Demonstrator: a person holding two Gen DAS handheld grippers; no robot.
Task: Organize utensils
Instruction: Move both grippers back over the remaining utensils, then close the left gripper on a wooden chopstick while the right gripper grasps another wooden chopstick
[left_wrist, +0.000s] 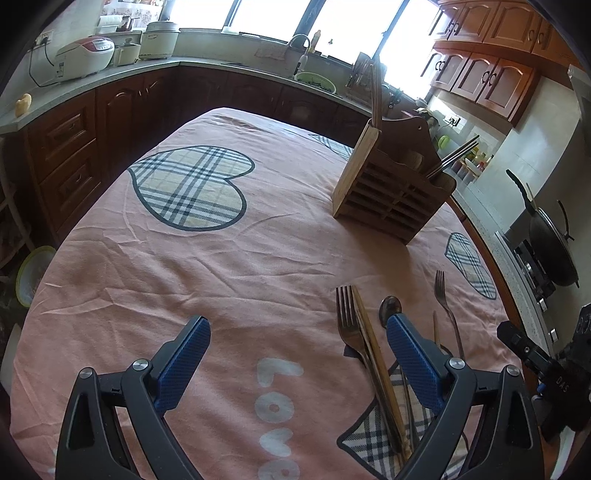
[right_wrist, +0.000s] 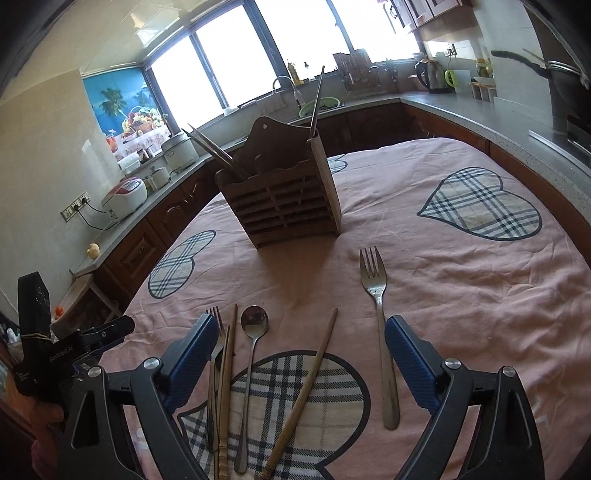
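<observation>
— Firstly, the state of each gripper?

— Both were released. The left gripper (left_wrist: 297, 334) hung with its blue-padded fingers wide apart above the pink cloth-covered tabletop (left_wrist: 184, 266), holding nothing. The right gripper (right_wrist: 301, 332) was likewise spread, empty, low over the cutlery.

— Where were the utensils?

— Loose on the tabletop, near the grippers. In the right wrist view, a long steel fork (right_wrist: 380, 332) lay by itself just inside the right finger. A small steel spoon (right_wrist: 251, 354) lay at centre, with a brown wooden chopstick (right_wrist: 306, 395) beside it, angled across a plaid heart print. At the left finger lay a second steel fork (right_wrist: 216, 339) and a further wooden chopstick (right_wrist: 227, 373), close together; whether touching, I could not tell.

— And the holder?

— A slatted brown wooden utensil caddy (right_wrist: 284, 206) stood upright further back on the tabletop, well apart from the loose pieces. Metal chopsticks (right_wrist: 218, 155) leaned out of one end compartment; a single metal rod (right_wrist: 317, 99) rose from the other end.
</observation>
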